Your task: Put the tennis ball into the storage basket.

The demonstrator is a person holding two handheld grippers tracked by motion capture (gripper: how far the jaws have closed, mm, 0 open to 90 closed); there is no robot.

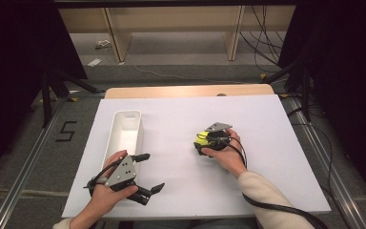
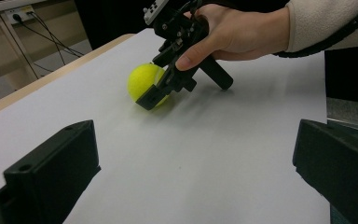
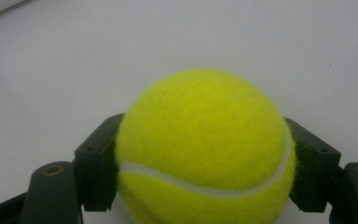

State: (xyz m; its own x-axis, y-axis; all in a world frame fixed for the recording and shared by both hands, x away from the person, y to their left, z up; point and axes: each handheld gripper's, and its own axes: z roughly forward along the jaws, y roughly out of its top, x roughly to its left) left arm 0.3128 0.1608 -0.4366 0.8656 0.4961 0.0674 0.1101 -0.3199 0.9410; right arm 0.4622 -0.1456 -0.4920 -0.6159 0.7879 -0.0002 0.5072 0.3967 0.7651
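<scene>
A black "5" (image 1: pixel 66 131) marked on the grey floor (image 1: pixel 52 157), left of the table (image 1: pixel 186 90), the only readable sign, nothing legible elsewhere

My sleeves (image 1: pixel 267 195) were cream; my grippers black, each topped by a grey three-cornered plate (image 1: pixel 121 171) and trailing black cable (image 1: pixel 276 207).

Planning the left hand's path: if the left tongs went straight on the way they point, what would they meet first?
Probably the tennis ball, clamped on the white board by the right tongs; depth is uncertain.
</scene>
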